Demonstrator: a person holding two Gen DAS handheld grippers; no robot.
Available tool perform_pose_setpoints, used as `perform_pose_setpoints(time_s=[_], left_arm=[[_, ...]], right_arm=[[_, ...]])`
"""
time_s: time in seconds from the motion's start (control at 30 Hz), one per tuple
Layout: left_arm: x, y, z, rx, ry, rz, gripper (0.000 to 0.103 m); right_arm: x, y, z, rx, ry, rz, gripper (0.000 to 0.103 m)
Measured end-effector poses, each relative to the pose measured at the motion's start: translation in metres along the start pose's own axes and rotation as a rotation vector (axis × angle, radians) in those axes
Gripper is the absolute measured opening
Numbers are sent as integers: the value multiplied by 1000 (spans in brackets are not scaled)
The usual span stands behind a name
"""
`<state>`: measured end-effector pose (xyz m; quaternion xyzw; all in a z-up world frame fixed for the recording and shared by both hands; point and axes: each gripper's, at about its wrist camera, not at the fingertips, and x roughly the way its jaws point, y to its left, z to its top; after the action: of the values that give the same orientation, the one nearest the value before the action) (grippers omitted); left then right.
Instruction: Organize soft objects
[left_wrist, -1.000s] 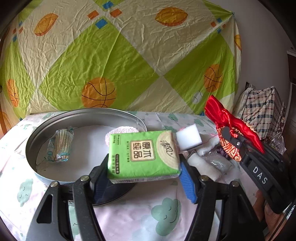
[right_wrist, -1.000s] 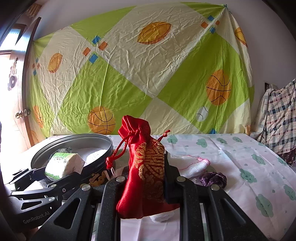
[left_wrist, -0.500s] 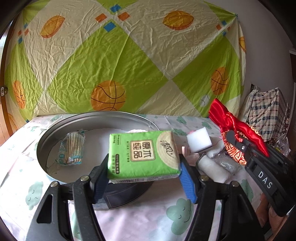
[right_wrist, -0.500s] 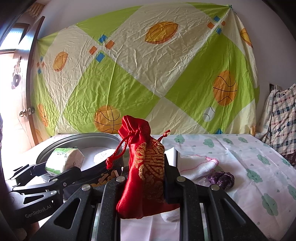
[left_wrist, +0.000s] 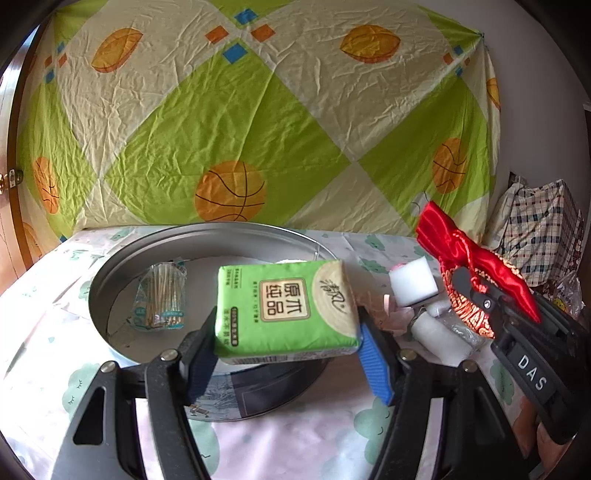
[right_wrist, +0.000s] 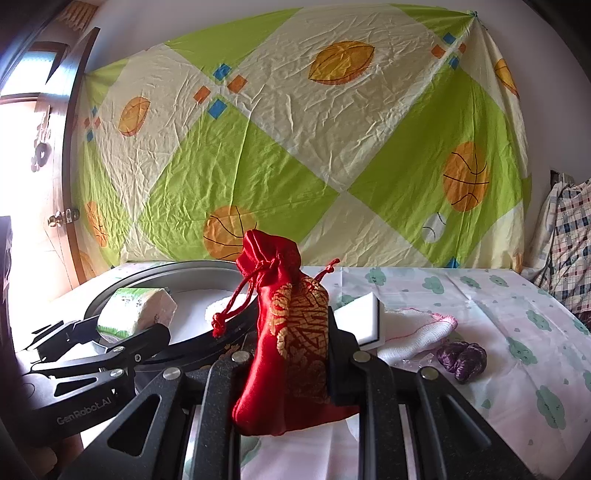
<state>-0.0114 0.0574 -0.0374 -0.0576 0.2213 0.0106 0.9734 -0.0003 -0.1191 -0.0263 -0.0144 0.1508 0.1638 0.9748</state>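
My left gripper (left_wrist: 286, 334) is shut on a green tissue pack (left_wrist: 284, 308) and holds it over the near rim of a round metal tray (left_wrist: 110, 266). The pack also shows in the right wrist view (right_wrist: 136, 310). My right gripper (right_wrist: 291, 332) is shut on a red drawstring pouch (right_wrist: 291, 332), held upright above the table to the right of the tray. The pouch also shows in the left wrist view (left_wrist: 469, 266). A bag of cotton swabs (left_wrist: 160, 295) lies in the tray.
A white sponge block (left_wrist: 412, 280), white rolled cloths (left_wrist: 439, 332) and a pink-edged white cloth (right_wrist: 417, 328) lie right of the tray. A purple scrunchie (right_wrist: 461, 360) lies further right. A patterned sheet hangs behind. A checked bag (left_wrist: 543, 229) stands at the far right.
The left gripper with the tissue pack has drawn back and shifted left, so the tray sits more to the centre. The right gripper holds the pouch in much the same pose.
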Motion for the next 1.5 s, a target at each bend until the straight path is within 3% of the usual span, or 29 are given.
perform_pose_setpoints(time_s=[1.5], left_arm=[[-5, 52, 2, -66, 3, 61, 68]], right_arm=[[19, 37, 2, -11, 31, 106, 23]])
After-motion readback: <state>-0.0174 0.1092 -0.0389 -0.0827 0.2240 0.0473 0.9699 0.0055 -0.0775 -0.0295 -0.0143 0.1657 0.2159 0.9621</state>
